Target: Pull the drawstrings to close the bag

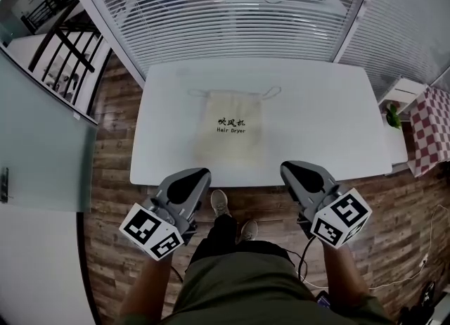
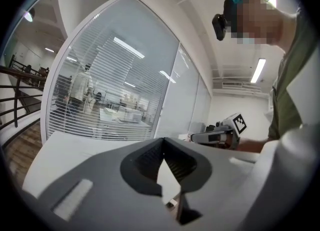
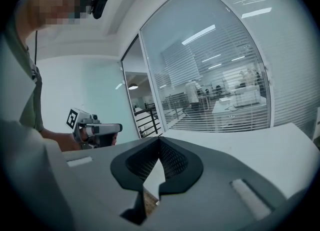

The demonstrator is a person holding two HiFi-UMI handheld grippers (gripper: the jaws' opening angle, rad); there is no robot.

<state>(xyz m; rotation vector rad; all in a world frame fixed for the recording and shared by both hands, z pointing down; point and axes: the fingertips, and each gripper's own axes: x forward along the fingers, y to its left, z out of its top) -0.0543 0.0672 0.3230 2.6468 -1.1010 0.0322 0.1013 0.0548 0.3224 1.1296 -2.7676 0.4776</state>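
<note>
A beige cloth drawstring bag [image 1: 233, 129] with black print lies flat on the white table [image 1: 316, 119], its mouth toward the far side. Thin drawstring loops stick out at the upper left [image 1: 197, 93] and upper right [image 1: 270, 93] corners. My left gripper [image 1: 195, 178] hovers shut at the table's near edge, below and left of the bag. My right gripper [image 1: 298, 171] hovers shut at the near edge, below and right of the bag. Neither holds anything. In the left gripper view the jaws [image 2: 163, 142] meet at the tips; the right gripper view shows the same [image 3: 159, 140].
A glass wall with white blinds [image 1: 232, 14] stands behind the table. A small white side table with a plant [image 1: 395, 114] and a checked cloth [image 1: 430, 126] are at the right. Wooden floor [image 1: 112, 126] surrounds the table. A stair railing [image 1: 67, 49] is at the left.
</note>
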